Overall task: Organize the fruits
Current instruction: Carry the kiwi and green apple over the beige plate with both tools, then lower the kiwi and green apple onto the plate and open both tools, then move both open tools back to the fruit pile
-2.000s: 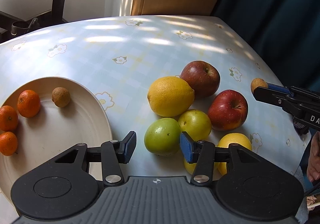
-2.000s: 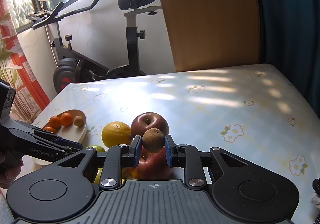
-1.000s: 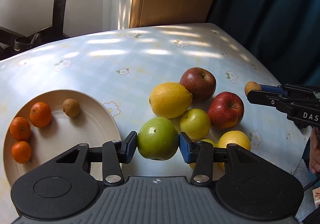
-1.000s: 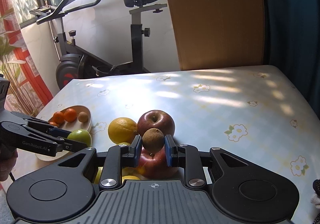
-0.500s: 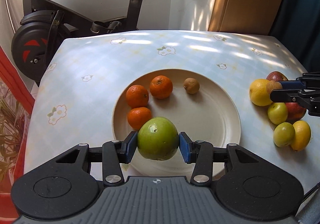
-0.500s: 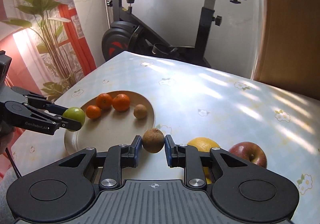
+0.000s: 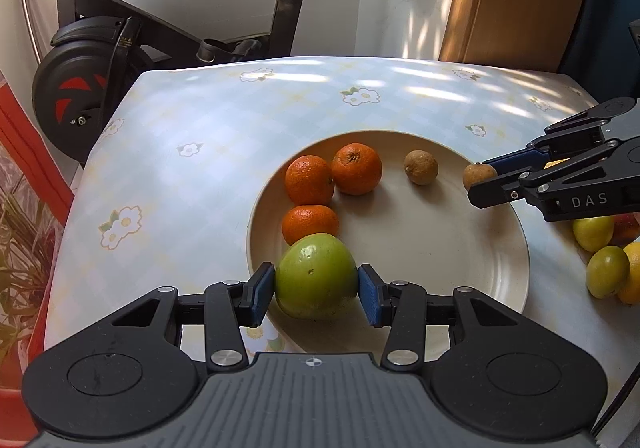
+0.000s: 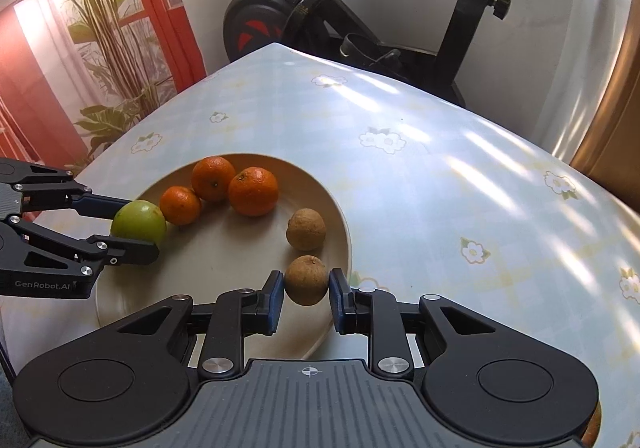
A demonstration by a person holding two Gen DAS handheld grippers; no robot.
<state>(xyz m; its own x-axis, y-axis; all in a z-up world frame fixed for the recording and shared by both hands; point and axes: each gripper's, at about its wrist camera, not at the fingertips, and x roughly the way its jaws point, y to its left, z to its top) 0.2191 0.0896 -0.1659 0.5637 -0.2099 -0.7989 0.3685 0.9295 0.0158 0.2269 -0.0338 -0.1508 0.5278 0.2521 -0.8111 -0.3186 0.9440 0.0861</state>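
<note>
Three oranges and one brown fruit lie on the plate. The left gripper pinches a green apple over the plate's near edge; the right gripper pinches a second brown fruit, seemingly just above it. Several fruits wait on the bench.

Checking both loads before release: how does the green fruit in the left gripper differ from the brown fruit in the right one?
The green fruit is much bigger than the brown fruit. It is smooth and glossy; the brown one looks dull and rough. It hangs beside the tangerines; the brown one by its twin. Both are gripped over the plate.
</note>
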